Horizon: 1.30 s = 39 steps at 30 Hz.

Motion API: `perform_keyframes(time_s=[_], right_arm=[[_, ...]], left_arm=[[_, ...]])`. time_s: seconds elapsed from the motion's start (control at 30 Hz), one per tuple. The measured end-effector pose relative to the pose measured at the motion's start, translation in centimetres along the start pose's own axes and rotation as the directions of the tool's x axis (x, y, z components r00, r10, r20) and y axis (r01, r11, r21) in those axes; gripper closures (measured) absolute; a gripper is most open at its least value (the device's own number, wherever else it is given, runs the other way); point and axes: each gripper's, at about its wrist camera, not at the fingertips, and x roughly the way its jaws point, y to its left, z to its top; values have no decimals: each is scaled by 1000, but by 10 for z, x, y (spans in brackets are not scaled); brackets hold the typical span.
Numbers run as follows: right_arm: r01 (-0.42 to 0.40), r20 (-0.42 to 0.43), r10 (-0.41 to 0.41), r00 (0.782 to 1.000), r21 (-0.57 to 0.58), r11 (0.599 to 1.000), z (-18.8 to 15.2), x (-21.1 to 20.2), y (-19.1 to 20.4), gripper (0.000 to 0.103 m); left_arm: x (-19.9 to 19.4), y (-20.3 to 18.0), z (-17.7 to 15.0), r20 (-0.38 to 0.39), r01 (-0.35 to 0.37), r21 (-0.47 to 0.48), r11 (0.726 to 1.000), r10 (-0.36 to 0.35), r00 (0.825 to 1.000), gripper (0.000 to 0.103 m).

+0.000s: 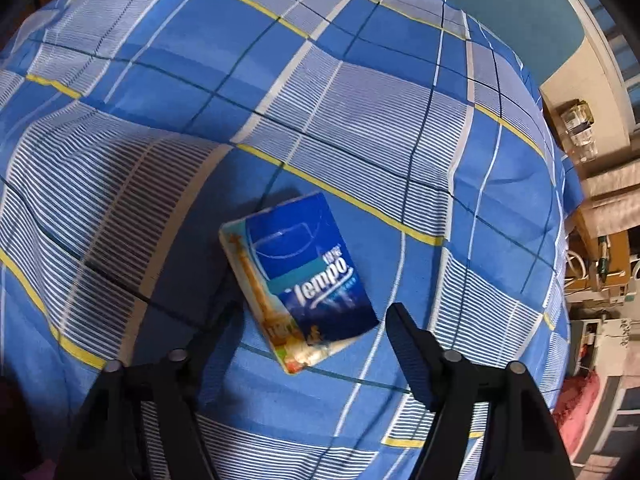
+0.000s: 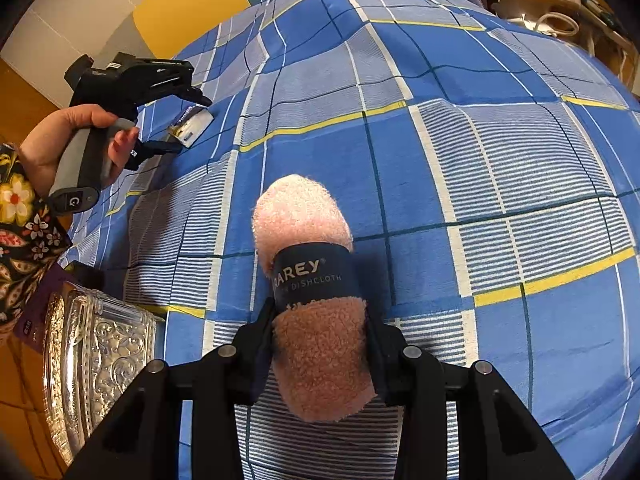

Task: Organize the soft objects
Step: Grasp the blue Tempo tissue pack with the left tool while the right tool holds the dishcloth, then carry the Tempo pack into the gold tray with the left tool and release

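A blue Tempo tissue pack (image 1: 300,280) lies flat on the blue checked bedsheet (image 1: 360,100). My left gripper (image 1: 310,320) points down over it, open, with one finger on each side of the pack's near end and no pad pressing it. The right wrist view shows the same gripper (image 2: 191,126) at the upper left, straddling the pack (image 2: 198,120), with a hand (image 2: 60,136) on its handle. My right gripper (image 2: 320,312) is shut on a rolled pink dishcloth (image 2: 304,216) wrapped in a dark paper band, held just above the sheet.
A clear embossed glass tray (image 2: 100,352) stands at the bed's lower left edge, beside a floral sleeve (image 2: 20,232). Shelves and clutter (image 1: 600,264) run along the bed's right side. The bedsheet (image 2: 500,160) stretches wide to the right.
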Motion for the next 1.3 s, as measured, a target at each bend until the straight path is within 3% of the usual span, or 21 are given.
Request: perform_keyframes(time_s=[0.03,0.33,0.7,0.93,1.3], right_arm=[[-2,-1,2,1000,-2,1000,0,0,0,62],[2,-5,-2,1000,-2,1000,2,6,0,62],[2,6,-2,1000,-17,1000,1,8,-1,62],[6,25,-5,1000,-31,1000,-2,9,1,62],[24,52,-22,998,-48,999,-5,7,3,62]], left_arm=[[-2,1,0,4,-9,8,1000,9,1000,41],[-19,34,-9,11,50,-48,998,-49,999,44],[-88,44,-43,46,145,-28,989,-143,989,44],[-135,55,-67,53,224,-14,975,-223,973,44],[-240,86,-101,104,336,67,939,-342,934,44]])
